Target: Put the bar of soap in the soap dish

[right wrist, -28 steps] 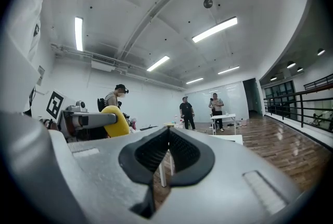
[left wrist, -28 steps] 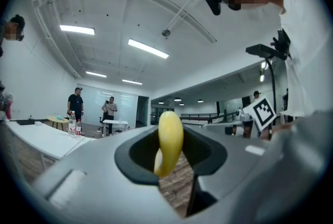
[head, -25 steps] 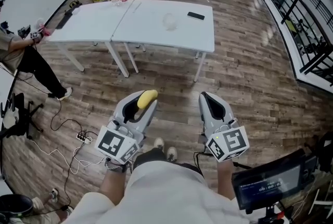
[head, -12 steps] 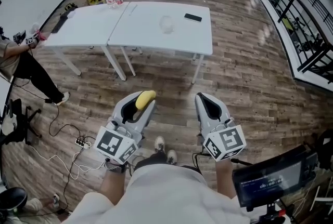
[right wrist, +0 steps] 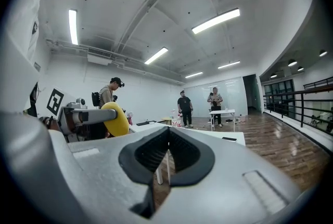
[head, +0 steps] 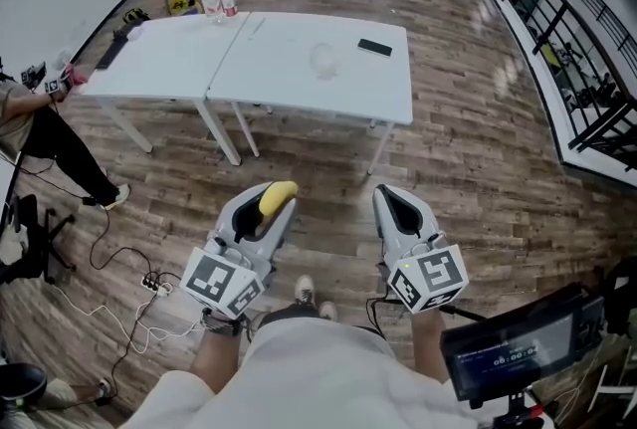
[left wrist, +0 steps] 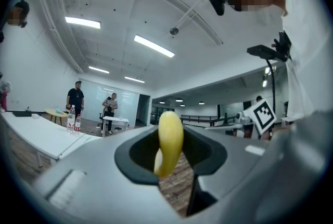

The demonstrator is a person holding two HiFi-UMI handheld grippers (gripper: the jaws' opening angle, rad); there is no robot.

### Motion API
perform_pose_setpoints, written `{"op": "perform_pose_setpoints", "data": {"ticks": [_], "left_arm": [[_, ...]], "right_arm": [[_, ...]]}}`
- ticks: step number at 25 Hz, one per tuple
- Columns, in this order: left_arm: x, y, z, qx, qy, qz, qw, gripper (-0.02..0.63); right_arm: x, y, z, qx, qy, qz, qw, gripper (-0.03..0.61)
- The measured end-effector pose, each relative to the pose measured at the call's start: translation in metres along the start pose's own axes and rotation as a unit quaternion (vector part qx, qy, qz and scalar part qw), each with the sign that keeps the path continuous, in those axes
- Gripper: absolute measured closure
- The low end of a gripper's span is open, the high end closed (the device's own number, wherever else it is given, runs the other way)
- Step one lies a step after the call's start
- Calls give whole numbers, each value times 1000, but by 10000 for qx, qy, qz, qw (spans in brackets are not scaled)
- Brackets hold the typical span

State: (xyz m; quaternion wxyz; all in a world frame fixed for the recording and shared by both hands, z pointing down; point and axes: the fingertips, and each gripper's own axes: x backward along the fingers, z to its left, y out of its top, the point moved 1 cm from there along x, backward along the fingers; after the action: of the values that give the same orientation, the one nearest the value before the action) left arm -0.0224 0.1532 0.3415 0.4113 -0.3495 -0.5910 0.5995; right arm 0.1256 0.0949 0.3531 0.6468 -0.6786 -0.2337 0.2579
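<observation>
My left tool (head: 267,209) grasps the soap (head: 278,196), my right tool (head: 396,203) is clenched empty, and the far bench's (head: 269,74) clear dish (head: 323,60) shows only faintly from the head view.

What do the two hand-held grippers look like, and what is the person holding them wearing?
Both the left hand-held gripper and the right hand-held gripper have pale grey moulded shells with black jaw linings. Each carries a white cube with black square markers. The person wears a light top.
</observation>
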Motion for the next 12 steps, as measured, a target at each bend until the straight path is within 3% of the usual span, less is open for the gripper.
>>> {"op": "perform_pose_setpoints", "data": {"ticks": [12], "left_arm": [[-32, 0, 41, 133, -154, -58, 9998, 479]], "right_arm": [[-45, 3, -18, 19, -221, 66, 9997, 575]]}}
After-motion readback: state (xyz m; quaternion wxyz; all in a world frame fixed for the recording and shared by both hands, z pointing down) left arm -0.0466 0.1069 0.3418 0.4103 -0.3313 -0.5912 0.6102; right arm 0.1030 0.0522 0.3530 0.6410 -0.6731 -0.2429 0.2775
